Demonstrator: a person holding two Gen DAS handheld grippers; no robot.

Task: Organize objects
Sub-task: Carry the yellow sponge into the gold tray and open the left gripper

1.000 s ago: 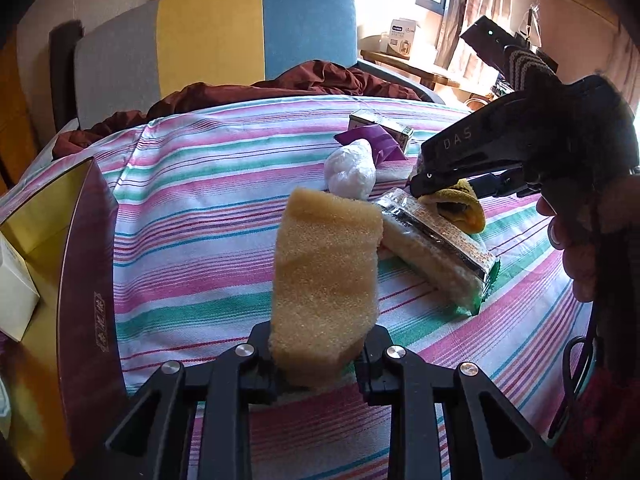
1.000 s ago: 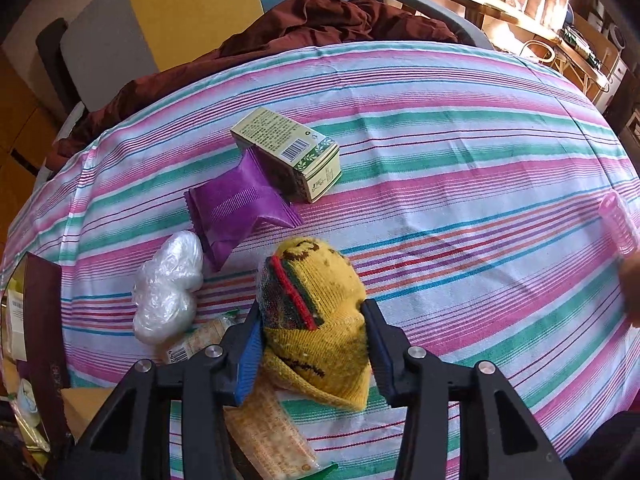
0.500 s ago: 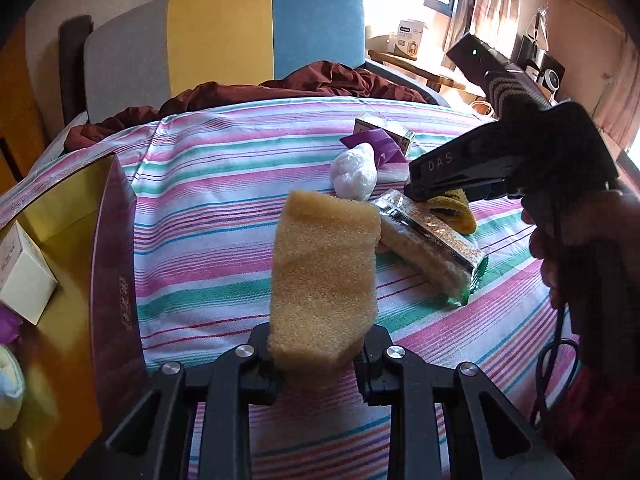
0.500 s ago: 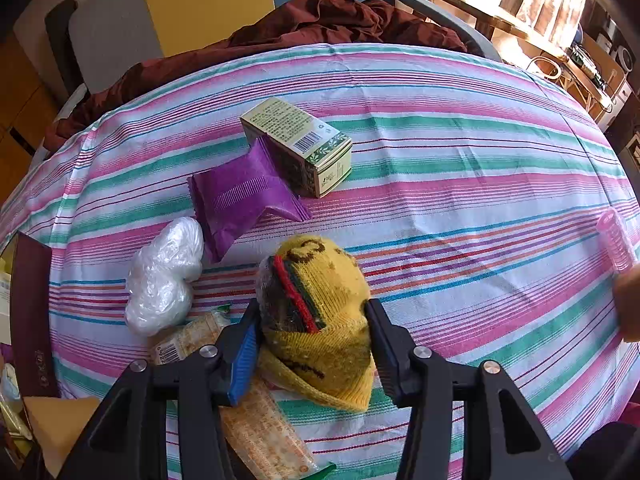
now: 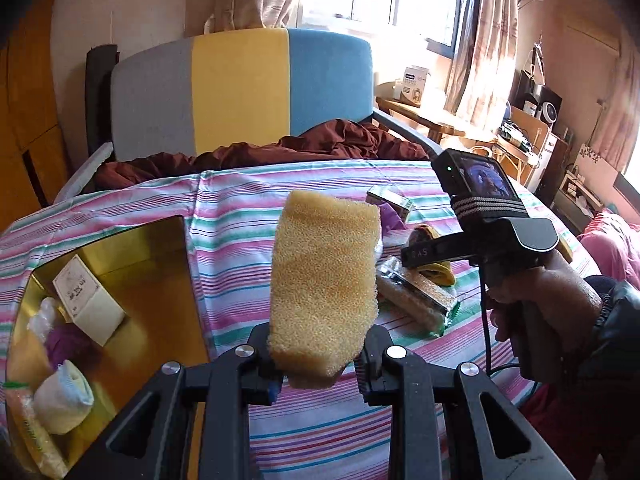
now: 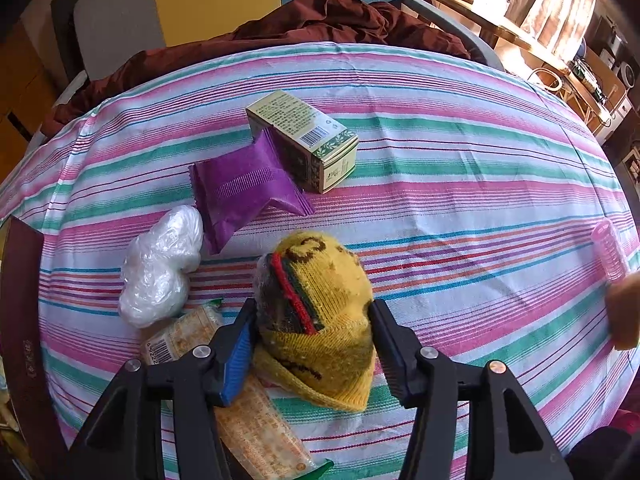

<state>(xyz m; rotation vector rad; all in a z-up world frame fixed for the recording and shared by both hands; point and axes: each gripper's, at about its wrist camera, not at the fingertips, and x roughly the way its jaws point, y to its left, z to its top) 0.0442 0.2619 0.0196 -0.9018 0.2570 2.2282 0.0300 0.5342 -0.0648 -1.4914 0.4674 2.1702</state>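
My left gripper [image 5: 320, 372] is shut on the lower end of a yellow sponge [image 5: 324, 280], which stands upright above the striped tablecloth [image 5: 232, 216]. To its left lies an open gold box [image 5: 120, 240] holding a white carton [image 5: 86, 300], a rolled sock [image 5: 64, 396] and other items. My right gripper [image 6: 312, 336] points down at a yellow knitted hat [image 6: 320, 280] resting on the cloth. Its jaws are opening, and the hat sits between the pads, which stand alongside it without squeezing it.
Behind the hat lie a purple packet [image 6: 244, 192], a green-and-cream carton [image 6: 304, 140] and a wad of white plastic [image 6: 160, 264]. A cracker packet [image 6: 256, 420] lies under the right gripper. A pink roller [image 6: 610, 248] sits at the right edge. A chair with maroon cloth [image 6: 320, 20] stands behind.
My left gripper has risen with the sponge and swung left, bringing the gold box's inside into view. The right gripper's jaws have widened around the hat, which stays on the cloth.
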